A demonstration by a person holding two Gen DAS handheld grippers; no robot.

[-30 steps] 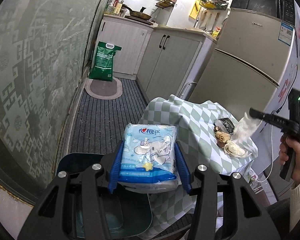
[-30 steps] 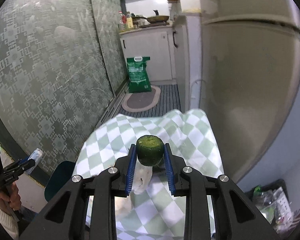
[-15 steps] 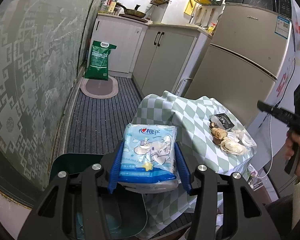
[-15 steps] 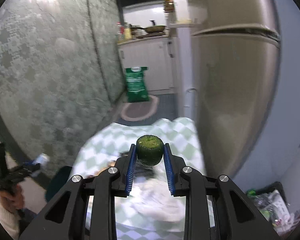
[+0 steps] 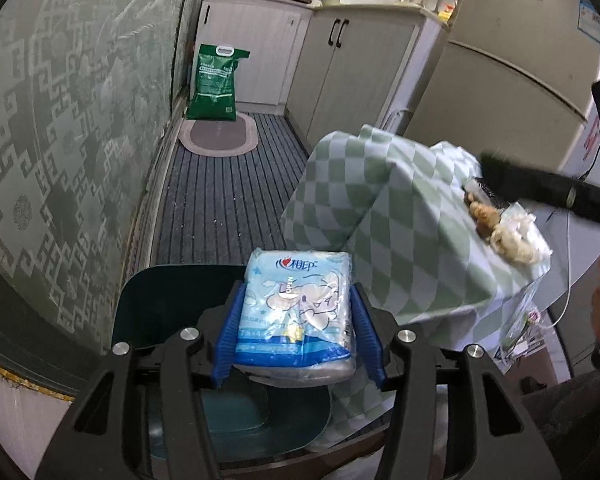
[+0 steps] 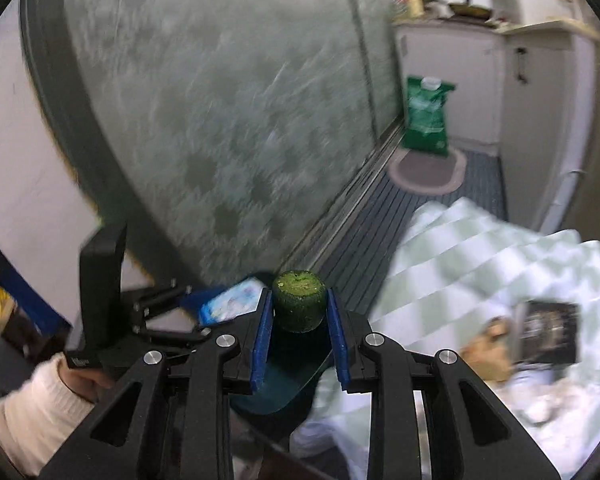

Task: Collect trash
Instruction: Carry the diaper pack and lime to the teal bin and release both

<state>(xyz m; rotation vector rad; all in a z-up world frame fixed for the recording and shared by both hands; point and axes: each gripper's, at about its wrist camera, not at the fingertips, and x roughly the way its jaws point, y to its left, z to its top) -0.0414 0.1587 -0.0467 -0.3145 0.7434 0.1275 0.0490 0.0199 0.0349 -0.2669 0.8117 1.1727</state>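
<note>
My left gripper (image 5: 296,332) is shut on a blue tissue pack (image 5: 296,308) and holds it above a dark teal chair (image 5: 172,308). My right gripper (image 6: 299,334) is shut on a round green fruit (image 6: 299,306), held over the same chair (image 6: 288,376) beside the left gripper (image 6: 188,312). Crumpled tissues and peels (image 5: 508,236) and a black wrapper (image 6: 548,332) lie on the table with the green checked cloth (image 5: 400,216). The right gripper's black body (image 5: 548,188) reaches in over that trash.
A fridge (image 5: 500,80) stands right of the table, white cabinets (image 5: 340,60) behind it. A green sack (image 5: 216,80) and oval mat (image 5: 220,136) lie on the striped floor. A patterned glass door (image 5: 60,120) runs along the left. A plastic bag (image 5: 524,320) hangs at the table's right.
The right gripper has swung left and down from above the table to over the chair, still holding the fruit. The left gripper has dipped lower with the tissue pack.
</note>
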